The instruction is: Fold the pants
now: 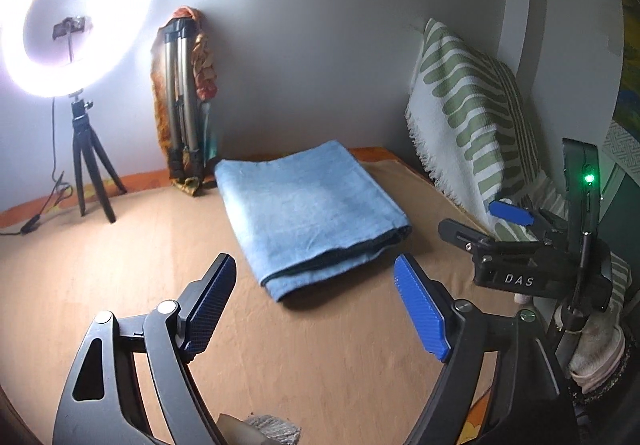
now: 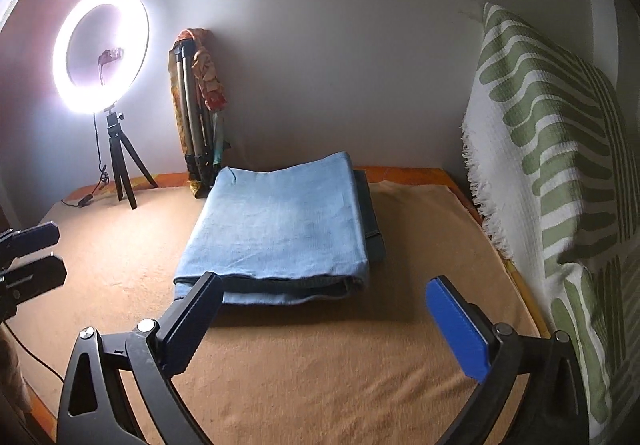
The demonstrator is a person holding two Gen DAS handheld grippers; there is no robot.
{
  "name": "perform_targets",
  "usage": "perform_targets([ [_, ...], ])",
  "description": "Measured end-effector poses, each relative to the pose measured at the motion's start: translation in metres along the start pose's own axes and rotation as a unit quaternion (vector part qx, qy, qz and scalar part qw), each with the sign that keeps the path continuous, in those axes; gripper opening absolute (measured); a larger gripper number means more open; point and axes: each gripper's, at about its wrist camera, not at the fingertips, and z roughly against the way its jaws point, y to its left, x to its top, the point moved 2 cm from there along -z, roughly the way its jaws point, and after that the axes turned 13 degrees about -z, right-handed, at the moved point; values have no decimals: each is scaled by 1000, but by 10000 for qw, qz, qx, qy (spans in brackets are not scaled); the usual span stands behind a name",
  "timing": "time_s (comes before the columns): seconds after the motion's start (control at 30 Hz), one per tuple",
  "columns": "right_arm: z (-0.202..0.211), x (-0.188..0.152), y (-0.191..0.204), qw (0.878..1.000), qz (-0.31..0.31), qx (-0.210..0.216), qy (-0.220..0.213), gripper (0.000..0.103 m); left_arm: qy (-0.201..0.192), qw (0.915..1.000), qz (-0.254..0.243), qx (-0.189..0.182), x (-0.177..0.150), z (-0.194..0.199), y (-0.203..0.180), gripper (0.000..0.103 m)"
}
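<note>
Light blue pants (image 1: 308, 213) lie folded into a flat rectangle on the tan cover of the bed (image 1: 120, 265); in the right wrist view the pants (image 2: 280, 229) show a darker layer at their right edge. My left gripper (image 1: 316, 281) hovers open just short of the near fold, nothing between its blue pads. My right gripper (image 2: 324, 289) is also open wide and empty, a little back from the near edge of the pants. The right gripper's body (image 1: 520, 245) shows at the right of the left wrist view, and the left gripper's fingers (image 2: 32, 257) at the left of the right wrist view.
A lit ring light (image 1: 76, 9) on a small tripod stands at the back left, its cable trailing on the cover. A folded tripod with patterned cloth (image 1: 184, 101) leans on the wall. A green and white pillow (image 2: 560, 173) lines the right side.
</note>
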Motion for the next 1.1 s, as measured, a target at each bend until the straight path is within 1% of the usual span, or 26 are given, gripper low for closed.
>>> perform_targets([
  [0.17,1,-3,1,9999,18,-79,-75,103,40,9999,66,132,-6,3,3,83],
  [0.33,0,-4,3,9999,35,-57,-95,103,167,9995,166,203,-12,2,9,83],
  [0.43,0,-4,3,9999,-2,-32,-101,103,280,9988,171,351,-14,2,11,84],
  [0.5,1,-3,3,9999,-50,-8,-113,103,302,9987,167,378,-15,3,11,84],
  [0.87,3,-3,4,9999,-67,14,-125,103,245,9979,139,583,-17,10,13,84],
  [1.03,1,-4,4,9999,-63,39,-85,103,193,9978,105,624,-19,11,14,84],
  [1.1,-1,-4,4,9999,-61,53,-60,103,206,9980,116,583,-19,12,17,84],
])
